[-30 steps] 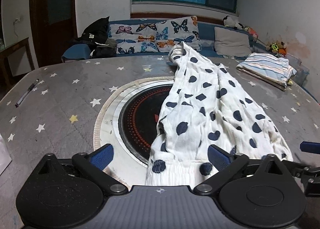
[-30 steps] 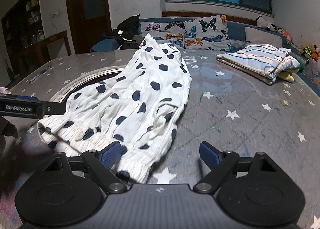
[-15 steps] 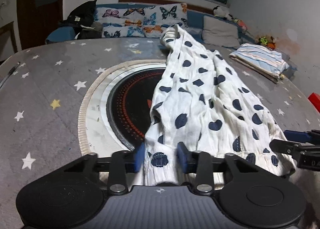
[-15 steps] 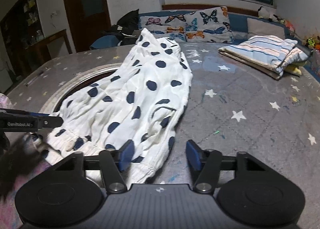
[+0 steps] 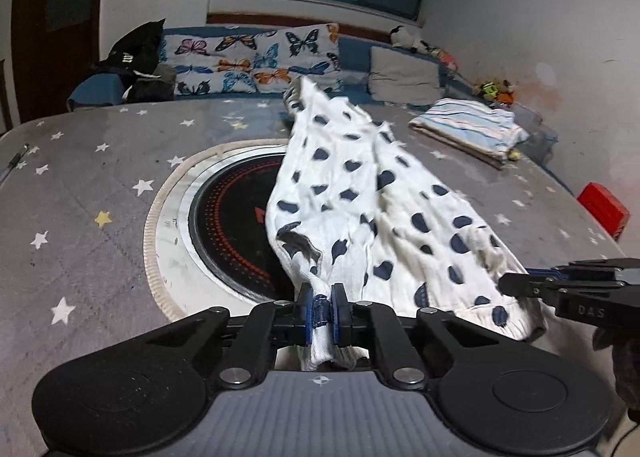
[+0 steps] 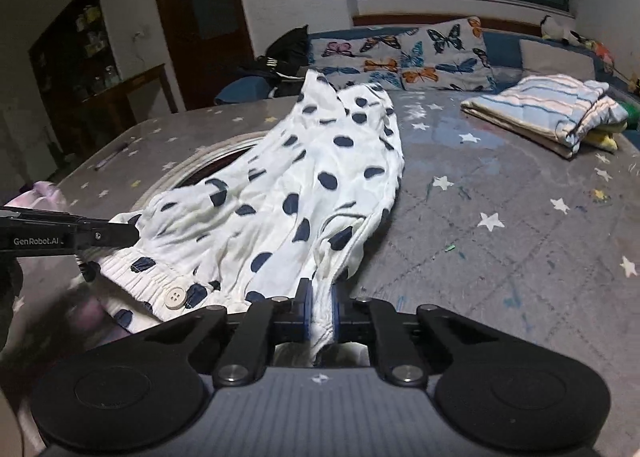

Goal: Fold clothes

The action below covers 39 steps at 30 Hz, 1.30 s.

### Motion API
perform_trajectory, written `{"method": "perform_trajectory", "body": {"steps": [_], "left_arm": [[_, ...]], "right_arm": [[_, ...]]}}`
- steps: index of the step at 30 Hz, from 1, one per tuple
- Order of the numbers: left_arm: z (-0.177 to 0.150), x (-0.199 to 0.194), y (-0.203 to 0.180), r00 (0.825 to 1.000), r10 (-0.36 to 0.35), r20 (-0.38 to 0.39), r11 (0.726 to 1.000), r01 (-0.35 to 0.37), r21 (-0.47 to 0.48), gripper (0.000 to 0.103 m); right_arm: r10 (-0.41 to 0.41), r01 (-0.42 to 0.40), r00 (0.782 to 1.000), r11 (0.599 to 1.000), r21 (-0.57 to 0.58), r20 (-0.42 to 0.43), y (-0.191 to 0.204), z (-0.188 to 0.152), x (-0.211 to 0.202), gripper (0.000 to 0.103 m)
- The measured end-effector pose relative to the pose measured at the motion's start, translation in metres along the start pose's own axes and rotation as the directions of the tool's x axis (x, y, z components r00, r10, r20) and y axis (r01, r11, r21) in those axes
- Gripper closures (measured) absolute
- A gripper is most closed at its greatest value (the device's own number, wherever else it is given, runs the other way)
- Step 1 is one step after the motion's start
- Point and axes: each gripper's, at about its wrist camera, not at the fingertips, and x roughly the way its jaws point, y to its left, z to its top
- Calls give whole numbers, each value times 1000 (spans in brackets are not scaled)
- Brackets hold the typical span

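A white garment with dark blue dots [image 5: 372, 209] lies stretched away from me across the grey star-patterned table [image 5: 88, 185]; it also shows in the right wrist view [image 6: 288, 197]. My left gripper [image 5: 322, 311] is shut on the near left corner of its ribbed waistband. My right gripper [image 6: 320, 311] is shut on the near right corner. The waistband edge with a white button [image 6: 176, 296] is raised off the table between them. Each gripper shows at the edge of the other's view.
A round black hob with a white ring [image 5: 224, 225] is set in the table, partly under the garment. A folded striped garment [image 6: 548, 109] lies at the far right. A red box [image 5: 604, 209] sits at the right edge. A sofa with butterfly cushions [image 5: 248, 61] stands behind.
Both grippers were open over the waistband a second ago. They closed on its two near corners and have lifted that edge slightly.
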Motion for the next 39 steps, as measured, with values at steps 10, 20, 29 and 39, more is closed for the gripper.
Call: {"method": "perform_trajectory", "body": {"steps": [10,20,29,39], "left_arm": [[-46,-61,-18,995,-76,-68,995,80,62,94],[-89,-87,-23,974,-124,-189,984,145,103,93],[-75,-106,-18,983,-120,-137,979,140,147,67],[-43,-93,2,997,-59,-56,992,65,104,65]], "right_arm": [[105,-109,993,991,-72,-56,17,-35,-65,94],[153,-170,974,982,-89,-165,26,-73,-105,81],[67,-80,992,989,-124,-105,6,-49,-120,74],[-17,12,999,996,-91,-50,-29,6,-75,74]]}}
